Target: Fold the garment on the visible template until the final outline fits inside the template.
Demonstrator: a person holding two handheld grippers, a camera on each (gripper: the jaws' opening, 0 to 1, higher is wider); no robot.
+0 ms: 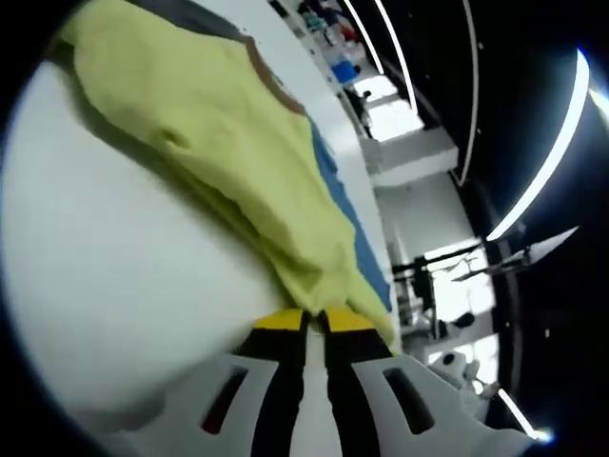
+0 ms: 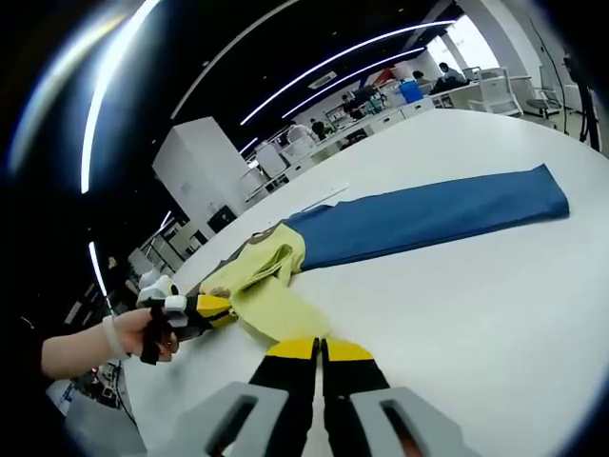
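— Two pairs of jaws; how do they stand?
— I see the left gripper [image 1: 316, 319] pinched on the yellow garment [image 1: 219, 143]; the right gripper [image 2: 319, 350] also clamps an edge of it.
— And beyond them?
— Cloth lies ahead across the white table [image 2: 476, 305]; its blue part [image 2: 428, 214] stretches away; a hand [image 2: 143, 333] holds the left gripper.
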